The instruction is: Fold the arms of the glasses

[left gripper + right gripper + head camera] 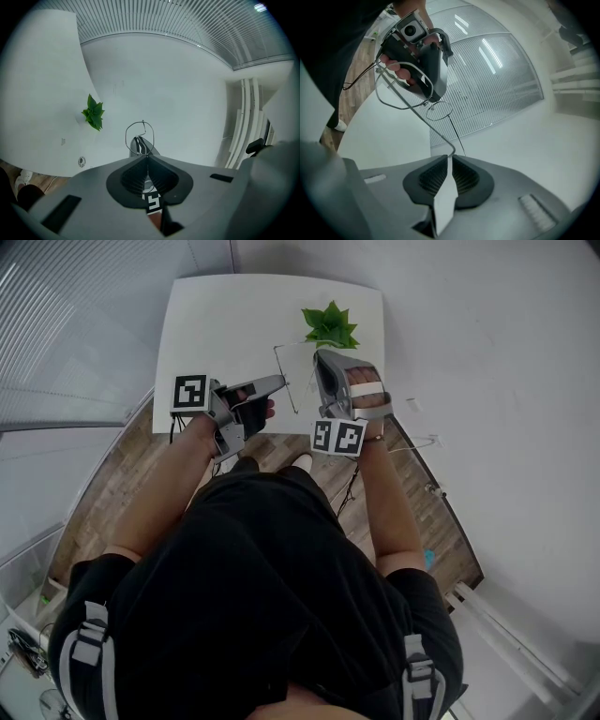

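Observation:
Thin wire-rimmed glasses [279, 362] hang in the air over the white table [216, 324], between my two grippers. My left gripper [281, 382] is shut on the frame; in the left gripper view one round rim [125, 137] stands up out of its closed jaws [146, 155]. My right gripper [322, 359] points away from me. Its jaws [450, 157] are shut on the curved end of one long arm [432, 129]. That arm runs straight out from the frame, unfolded. The left gripper's body [426, 61] and the hand holding it show at the top of the right gripper view.
A small green plant [329, 326] stands at the table's far right, just beyond the right gripper; it also shows in the left gripper view [93, 112]. Cables [412, 442] trail over the wooden floor on the right.

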Demonstrator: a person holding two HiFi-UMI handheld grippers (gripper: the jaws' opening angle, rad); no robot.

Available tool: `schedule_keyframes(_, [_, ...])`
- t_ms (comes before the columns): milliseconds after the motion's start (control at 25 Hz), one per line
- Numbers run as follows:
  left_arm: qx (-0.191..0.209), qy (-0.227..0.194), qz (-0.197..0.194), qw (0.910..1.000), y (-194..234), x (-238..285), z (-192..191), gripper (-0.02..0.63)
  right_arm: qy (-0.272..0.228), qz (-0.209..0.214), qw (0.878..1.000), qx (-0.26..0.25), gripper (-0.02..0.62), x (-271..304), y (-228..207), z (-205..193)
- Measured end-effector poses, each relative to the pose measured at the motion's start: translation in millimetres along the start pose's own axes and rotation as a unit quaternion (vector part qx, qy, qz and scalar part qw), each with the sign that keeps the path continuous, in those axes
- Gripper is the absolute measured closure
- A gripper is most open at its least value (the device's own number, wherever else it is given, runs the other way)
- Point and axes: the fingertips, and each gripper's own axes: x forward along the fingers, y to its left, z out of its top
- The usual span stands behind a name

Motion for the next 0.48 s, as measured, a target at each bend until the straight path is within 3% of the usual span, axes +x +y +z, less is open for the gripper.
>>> schedule_keyframes(480, [-0.001, 0.010, 0.001, 1.0000, 3.4, 2.0, -4.7, 0.594, -0.013, 0.006, 1.000, -0.005, 0.554, 3.4, 3.6, 11.4])
